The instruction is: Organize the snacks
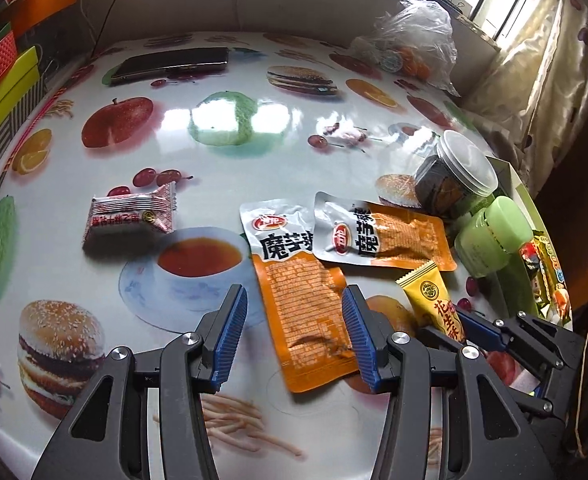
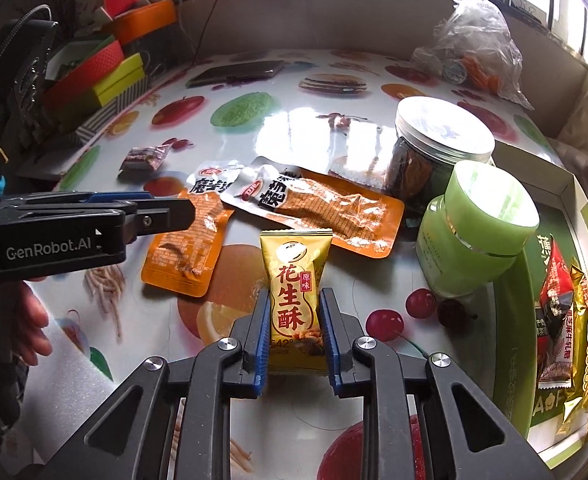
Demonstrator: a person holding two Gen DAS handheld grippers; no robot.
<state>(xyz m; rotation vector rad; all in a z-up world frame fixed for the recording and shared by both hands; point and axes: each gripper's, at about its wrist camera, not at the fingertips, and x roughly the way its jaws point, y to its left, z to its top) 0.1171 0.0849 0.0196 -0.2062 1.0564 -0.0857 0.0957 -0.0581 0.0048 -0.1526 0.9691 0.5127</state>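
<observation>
Over the table (image 2: pixel 374 280), a yellow snack packet (image 2: pixel 296 288) is clamped upright in the right gripper (image 2: pixel 294 320), presumably for the tray (image 2: pixel 550 320); the left gripper (image 1: pixel 294 332) is held spread above an orange pouch (image 1: pixel 306 308).

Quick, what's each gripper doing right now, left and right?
Left gripper: open, holding nothing.
Right gripper: shut on the yellow peanut crisp packet.

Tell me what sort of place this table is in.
Most likely a home, perhaps a dining corner by a window: a table with a fruit-and-burger print cover, a curtain at the window, and household clutter like a phone and coloured storage boxes.
</observation>
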